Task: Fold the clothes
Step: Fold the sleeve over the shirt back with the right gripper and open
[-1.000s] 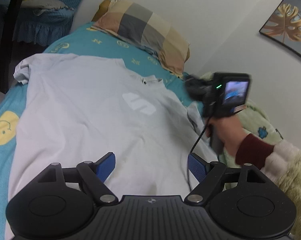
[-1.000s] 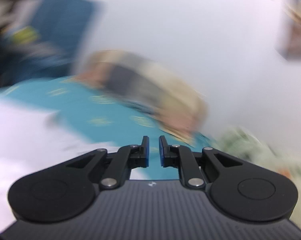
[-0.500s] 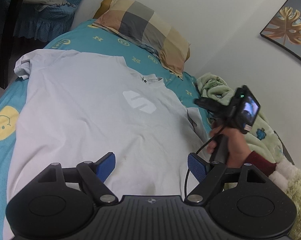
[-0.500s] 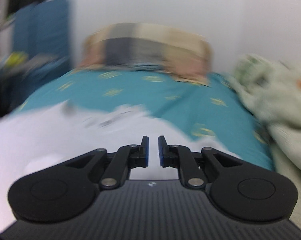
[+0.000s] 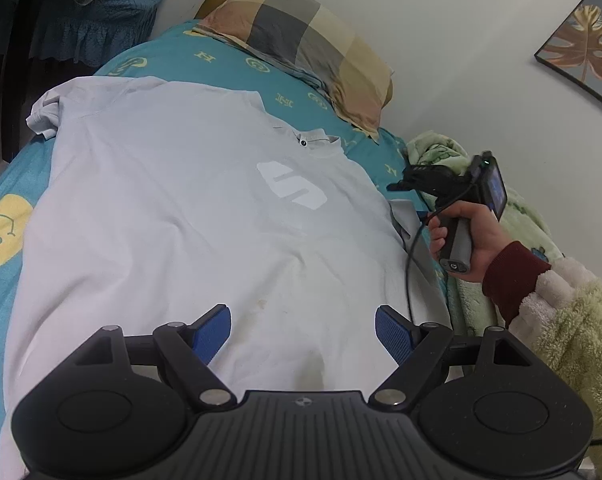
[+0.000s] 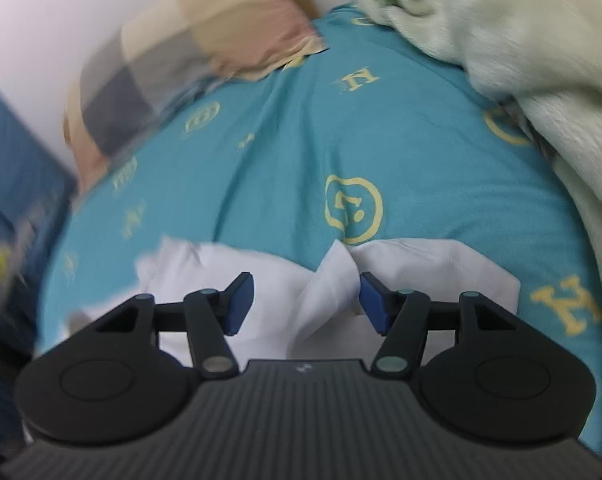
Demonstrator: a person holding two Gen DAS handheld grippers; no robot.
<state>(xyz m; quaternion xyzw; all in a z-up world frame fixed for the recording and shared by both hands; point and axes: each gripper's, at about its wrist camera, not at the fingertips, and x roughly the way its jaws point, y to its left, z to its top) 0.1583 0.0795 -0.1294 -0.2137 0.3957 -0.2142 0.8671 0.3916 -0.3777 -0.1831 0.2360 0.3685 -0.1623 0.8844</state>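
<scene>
A pale grey T-shirt (image 5: 181, 208) with a white chest logo lies spread flat on the teal bed sheet (image 5: 229, 60), collar toward the pillow. My left gripper (image 5: 303, 330) hovers open over the shirt's lower part, nothing between its blue pads. In the left wrist view a hand holds my right gripper (image 5: 401, 184) above the shirt's right sleeve (image 5: 411, 220). The right wrist view shows that gripper (image 6: 307, 300) with its jaws opening, over the shoulder and sleeve cloth (image 6: 421, 264); a raised fold of cloth sits between the pads, not pinched.
A checked pillow (image 5: 305, 44) lies at the head of the bed. A green fleece blanket (image 5: 513, 208) is bunched along the right side by the wall. A blue-covered chair (image 5: 81, 12) stands beyond the bed at left, and a framed picture (image 5: 585, 52) hangs on the wall.
The right gripper swung down and toward the shirt's right sleeve, rolled over, and its jaws went from nearly shut to apart. The left gripper stayed put and open.
</scene>
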